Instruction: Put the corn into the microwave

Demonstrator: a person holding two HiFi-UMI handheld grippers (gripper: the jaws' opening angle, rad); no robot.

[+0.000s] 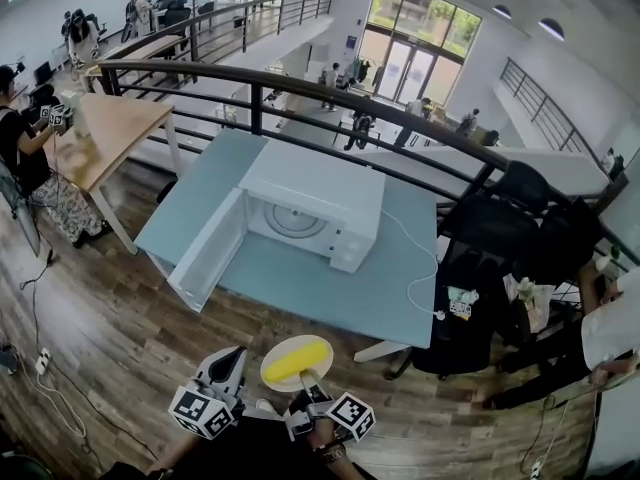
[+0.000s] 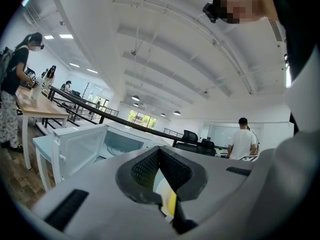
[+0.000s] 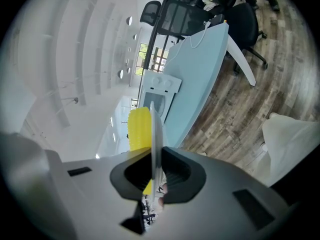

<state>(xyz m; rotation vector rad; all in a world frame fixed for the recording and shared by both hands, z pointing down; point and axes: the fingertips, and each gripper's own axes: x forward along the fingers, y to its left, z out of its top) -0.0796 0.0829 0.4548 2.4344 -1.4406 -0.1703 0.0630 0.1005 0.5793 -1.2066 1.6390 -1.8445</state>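
A yellow corn cob (image 1: pixel 295 361) lies on a small white plate (image 1: pixel 276 376) held just above the wooden floor in front of the table. My right gripper (image 1: pixel 305 386) is shut on the plate's near rim; in the right gripper view the plate (image 3: pixel 153 129) shows edge-on between the pads, with the corn (image 3: pixel 138 129) to its left. My left gripper (image 1: pixel 228 363) is beside the plate to its left, jaws shut on nothing (image 2: pixel 159 150). The white microwave (image 1: pixel 315 203) stands on the pale blue table (image 1: pixel 330 288) with its door (image 1: pixel 208 251) swung open to the left.
A white cable (image 1: pixel 420 268) runs from the microwave over the table's right edge. Black office chairs (image 1: pixel 500 258) and a seated person (image 1: pixel 610 338) are on the right. A dark railing (image 1: pixel 400 118) runs behind the table. A wooden table (image 1: pixel 100 133) stands at the left.
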